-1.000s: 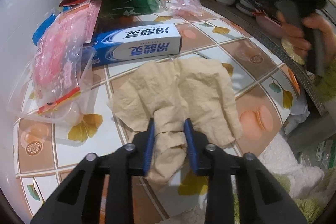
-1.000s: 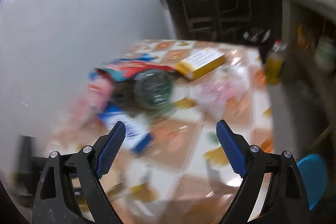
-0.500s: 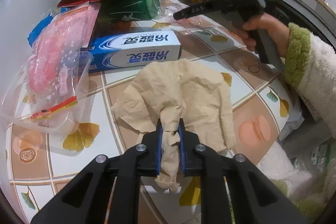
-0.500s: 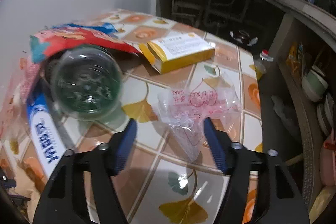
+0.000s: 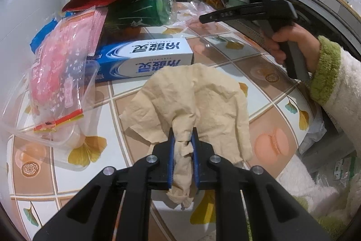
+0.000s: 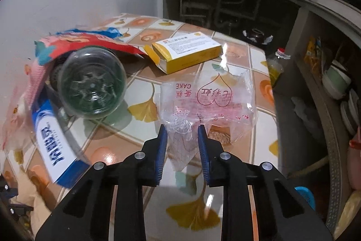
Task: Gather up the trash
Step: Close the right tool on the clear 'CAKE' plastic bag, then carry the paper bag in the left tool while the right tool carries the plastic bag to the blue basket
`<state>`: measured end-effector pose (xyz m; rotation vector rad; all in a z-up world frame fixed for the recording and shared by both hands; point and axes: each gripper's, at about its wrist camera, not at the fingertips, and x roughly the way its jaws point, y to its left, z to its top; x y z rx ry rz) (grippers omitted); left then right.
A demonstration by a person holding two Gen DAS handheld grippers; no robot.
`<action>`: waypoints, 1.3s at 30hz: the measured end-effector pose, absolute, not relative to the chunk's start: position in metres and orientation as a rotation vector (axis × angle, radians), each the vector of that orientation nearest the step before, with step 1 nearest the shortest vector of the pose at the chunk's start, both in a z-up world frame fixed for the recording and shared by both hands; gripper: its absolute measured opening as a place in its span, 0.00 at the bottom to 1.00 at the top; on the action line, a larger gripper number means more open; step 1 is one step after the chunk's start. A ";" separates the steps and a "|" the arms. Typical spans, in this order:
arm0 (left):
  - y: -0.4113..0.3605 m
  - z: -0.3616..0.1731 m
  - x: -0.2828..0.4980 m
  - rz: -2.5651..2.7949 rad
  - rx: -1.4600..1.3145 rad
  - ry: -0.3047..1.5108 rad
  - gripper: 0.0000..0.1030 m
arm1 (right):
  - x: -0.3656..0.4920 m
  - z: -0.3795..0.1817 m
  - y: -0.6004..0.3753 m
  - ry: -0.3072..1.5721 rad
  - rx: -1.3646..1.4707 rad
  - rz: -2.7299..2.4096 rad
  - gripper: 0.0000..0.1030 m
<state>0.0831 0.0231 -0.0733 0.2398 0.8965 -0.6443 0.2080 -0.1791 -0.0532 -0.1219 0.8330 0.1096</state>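
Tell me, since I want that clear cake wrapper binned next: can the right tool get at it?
Probably yes. The right tool is open with the clear cake wrapper's near corner already between its fingers; nothing lies over it.

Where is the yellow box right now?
In the right wrist view, the yellow box lies on the tiled table, beyond the clear cake wrapper, right of the green bottle.

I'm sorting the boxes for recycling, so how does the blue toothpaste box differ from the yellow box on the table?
The blue toothpaste box is long and slim, blue and white; the yellow box is shorter and broader, yellow with a white top. The yellow box has an end flap hanging open; the toothpaste box's visible end looks shut. The toothpaste box sits partly under the green bottle and bags; the yellow box lies apart, nothing on it. Both lie flat on the tiled table.
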 end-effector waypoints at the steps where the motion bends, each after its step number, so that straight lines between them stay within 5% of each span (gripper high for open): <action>1: 0.023 -0.073 0.082 -0.644 0.242 0.893 0.12 | 0.201 -0.049 -0.180 0.825 -0.115 0.109 0.24; 23: -0.035 -0.029 0.080 -0.753 0.283 0.836 0.12 | 0.060 0.004 -0.248 0.630 0.110 0.003 0.24; 39: -0.225 -0.001 0.090 -0.997 0.486 0.760 0.12 | -0.035 -0.002 -0.351 0.559 0.228 -0.255 0.25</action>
